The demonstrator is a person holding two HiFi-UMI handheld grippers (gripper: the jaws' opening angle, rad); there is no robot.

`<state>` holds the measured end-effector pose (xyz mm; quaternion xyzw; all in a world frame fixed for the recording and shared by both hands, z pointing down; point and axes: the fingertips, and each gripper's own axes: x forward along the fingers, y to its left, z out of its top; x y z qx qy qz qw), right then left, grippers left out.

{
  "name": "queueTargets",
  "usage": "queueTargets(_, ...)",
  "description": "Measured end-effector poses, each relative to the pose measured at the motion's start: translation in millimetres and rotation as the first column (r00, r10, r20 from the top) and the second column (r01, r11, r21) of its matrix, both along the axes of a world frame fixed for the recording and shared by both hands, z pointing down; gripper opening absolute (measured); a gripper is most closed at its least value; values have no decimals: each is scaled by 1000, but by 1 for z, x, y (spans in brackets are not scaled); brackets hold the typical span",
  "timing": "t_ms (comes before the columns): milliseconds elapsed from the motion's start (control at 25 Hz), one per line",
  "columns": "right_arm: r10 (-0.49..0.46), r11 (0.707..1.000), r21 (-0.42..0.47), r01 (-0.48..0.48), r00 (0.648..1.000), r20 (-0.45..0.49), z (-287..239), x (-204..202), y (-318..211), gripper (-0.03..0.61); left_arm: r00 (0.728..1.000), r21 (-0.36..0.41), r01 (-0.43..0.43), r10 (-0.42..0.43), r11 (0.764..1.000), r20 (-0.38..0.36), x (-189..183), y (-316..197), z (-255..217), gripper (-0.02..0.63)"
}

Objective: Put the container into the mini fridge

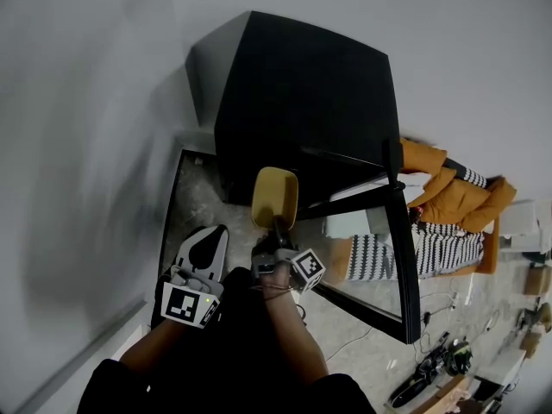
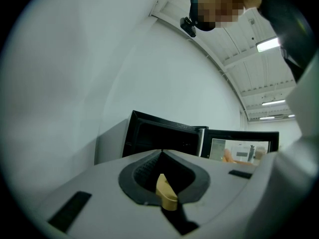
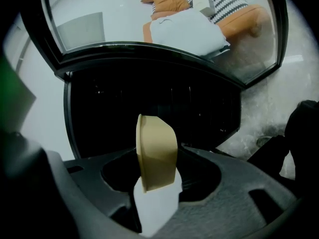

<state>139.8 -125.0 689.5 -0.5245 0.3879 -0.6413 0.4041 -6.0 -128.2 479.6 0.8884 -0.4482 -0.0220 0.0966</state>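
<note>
You get even, cool light from ceiling strips (image 2: 267, 45) that glare white in the left gripper view; the mini fridge (image 3: 149, 93) interior reads near black; the head view smears the wall (image 1: 78, 145) at left; both gripper views bend and blacken at their corners.

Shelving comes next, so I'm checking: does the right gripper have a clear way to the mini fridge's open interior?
Probably yes. The door stands swung wide, the right gripper holds the container in its jaws facing the dark opening of the mini fridge, and nothing shows between them.
</note>
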Motion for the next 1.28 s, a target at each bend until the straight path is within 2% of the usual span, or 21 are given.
queueTargets(240,10,999,-30,-11,1000,-28,35,3,-25,190,1000,5,-6,6,1000,-5,-4,-16,16,5)
queueTargets(440,6,1000,6,-5,998,-67,64,11,-50,190,1000,-6,-25,25,1000,2,-7,-22,30,5)
queueTargets(760,23,999,-30,-25,998,-64,82,9,-73,190,999,-23,-54,54,998,5,-6,-31,43,5)
queueTargets(1280,37,999,-22,-39,996,-75,103,17,-93,189,996,-50,-89,89,995,5,-2,-31,61,5)
